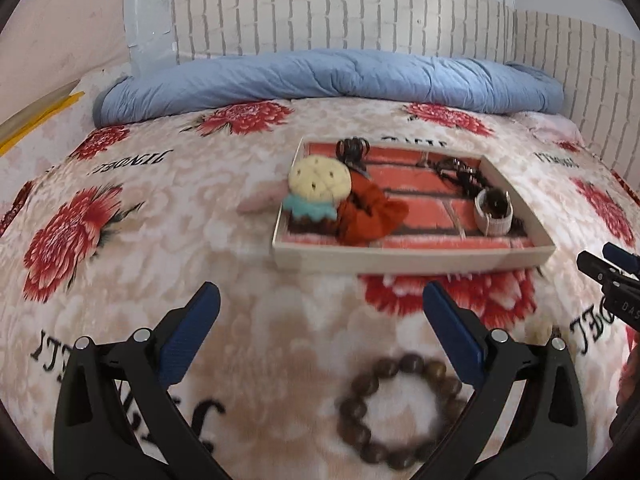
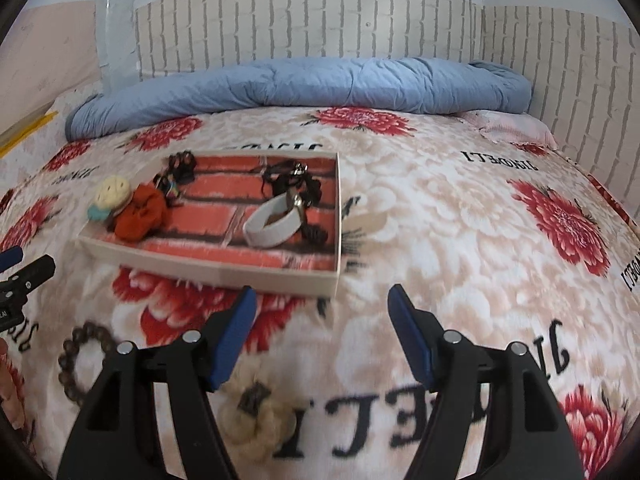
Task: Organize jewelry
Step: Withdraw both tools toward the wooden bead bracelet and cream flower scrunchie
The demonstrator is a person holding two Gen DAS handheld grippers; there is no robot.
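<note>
- Both grippers tilt downward over the floral blanket (image 2: 440,208), side by side.
- Left gripper (image 1: 320,320) spread wide, holding nothing; the brown bead bracelet (image 1: 400,408) lies on the blanket between its fingers.
- Right gripper (image 2: 322,322) likewise parted and empty, just short of the shallow tray (image 2: 224,272) of jewelry.

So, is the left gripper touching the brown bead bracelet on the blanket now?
Apart. In the left wrist view the left gripper stands open, its blue pads above the bead bracelet, with blanket showing between the pads and the beads.
</note>
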